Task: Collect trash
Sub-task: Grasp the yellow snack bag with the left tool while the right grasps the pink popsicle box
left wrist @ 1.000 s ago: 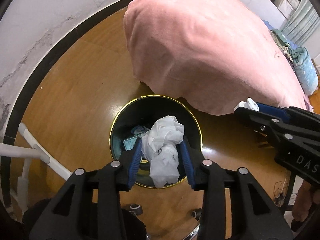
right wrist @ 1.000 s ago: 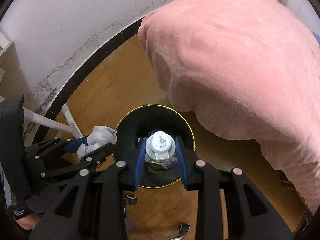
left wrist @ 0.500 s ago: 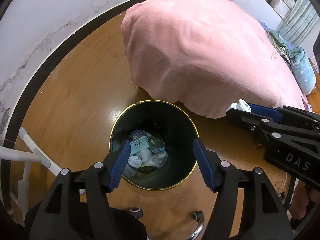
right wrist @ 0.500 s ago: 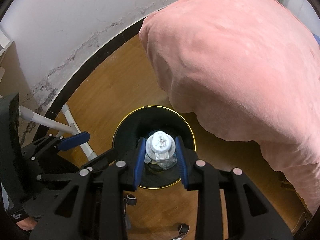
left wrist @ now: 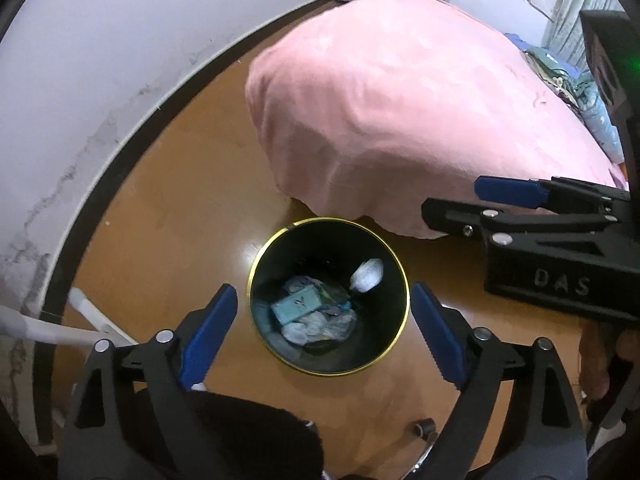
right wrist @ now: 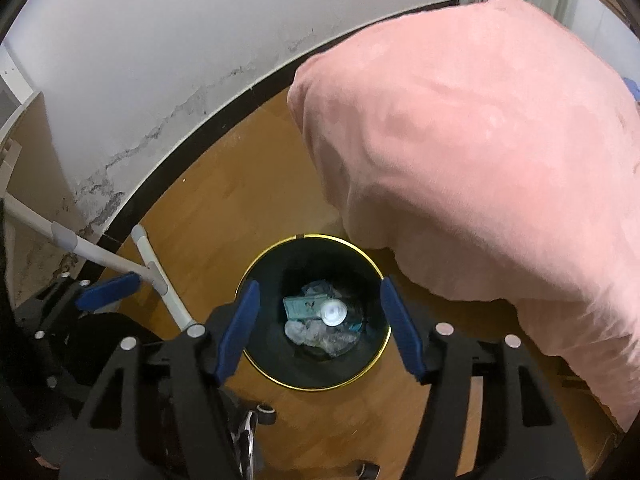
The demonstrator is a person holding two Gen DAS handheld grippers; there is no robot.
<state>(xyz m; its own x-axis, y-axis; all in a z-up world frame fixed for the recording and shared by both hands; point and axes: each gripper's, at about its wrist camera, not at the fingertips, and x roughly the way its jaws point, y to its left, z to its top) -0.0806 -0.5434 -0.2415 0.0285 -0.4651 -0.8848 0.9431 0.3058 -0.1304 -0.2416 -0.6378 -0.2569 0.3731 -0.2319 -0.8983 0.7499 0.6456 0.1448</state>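
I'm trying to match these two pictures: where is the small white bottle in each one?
Left wrist view: white bottle at the bin's upper right, inside.
Right wrist view: white bottle near the bin's centre, seen end-on.
Shared landmark: the gold-rimmed black bin beside the pink blanket.
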